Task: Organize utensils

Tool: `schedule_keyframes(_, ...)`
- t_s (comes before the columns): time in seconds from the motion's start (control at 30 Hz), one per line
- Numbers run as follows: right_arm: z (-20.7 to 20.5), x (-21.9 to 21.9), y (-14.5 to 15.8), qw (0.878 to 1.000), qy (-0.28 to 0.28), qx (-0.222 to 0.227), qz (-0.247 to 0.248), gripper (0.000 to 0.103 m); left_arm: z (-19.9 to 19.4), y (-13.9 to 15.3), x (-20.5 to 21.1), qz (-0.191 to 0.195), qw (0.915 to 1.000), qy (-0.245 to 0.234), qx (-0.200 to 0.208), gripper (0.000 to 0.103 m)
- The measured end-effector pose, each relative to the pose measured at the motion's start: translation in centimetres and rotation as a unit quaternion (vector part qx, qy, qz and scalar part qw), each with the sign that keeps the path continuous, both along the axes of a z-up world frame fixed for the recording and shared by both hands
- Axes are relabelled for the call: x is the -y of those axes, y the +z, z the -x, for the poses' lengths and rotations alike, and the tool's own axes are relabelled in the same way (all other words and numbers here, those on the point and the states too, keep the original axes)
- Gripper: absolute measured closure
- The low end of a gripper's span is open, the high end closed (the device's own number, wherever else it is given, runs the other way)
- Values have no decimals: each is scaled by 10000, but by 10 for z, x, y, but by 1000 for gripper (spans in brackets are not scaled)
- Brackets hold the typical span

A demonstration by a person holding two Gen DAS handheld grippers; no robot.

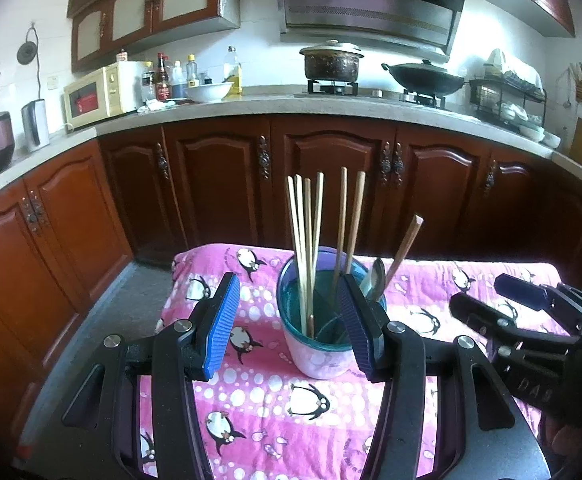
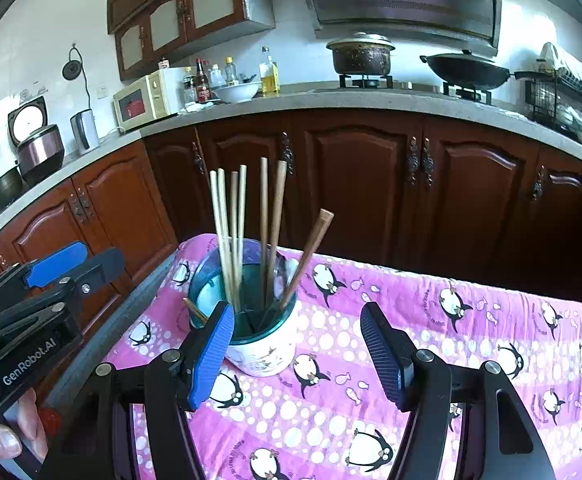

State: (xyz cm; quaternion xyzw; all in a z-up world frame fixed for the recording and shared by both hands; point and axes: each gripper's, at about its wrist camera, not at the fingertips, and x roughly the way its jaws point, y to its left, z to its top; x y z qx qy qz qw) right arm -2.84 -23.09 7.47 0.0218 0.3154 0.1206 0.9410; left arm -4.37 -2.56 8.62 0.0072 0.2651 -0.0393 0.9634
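On desk, atop pink penguin cloth (image 2: 431, 312), utensil cup (image 1: 319, 320) holds chopsticks (image 1: 311, 240) and spoon (image 1: 375, 280). Left gripper (image 1: 291, 320) wide, empty, jaws either side of cup. Right gripper (image 2: 299, 354) wide, empty, just right of cup. Judgement: steady cup with left gripper, avoid tipping; keep leaning chopstick (image 2: 309, 256) clear.

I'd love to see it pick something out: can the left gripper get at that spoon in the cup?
Probably yes. The left gripper is open and empty, right at the cup; the spoon leans at the rim beside its right finger, apart from the chopsticks.
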Motion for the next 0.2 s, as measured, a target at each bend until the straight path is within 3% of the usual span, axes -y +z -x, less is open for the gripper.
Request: schedule_keyframes(0.2, -7, 45, -29, 9982, -509, -317, -49, 40, -6, -11, 8, 21, 9998, -169, -98, 52)
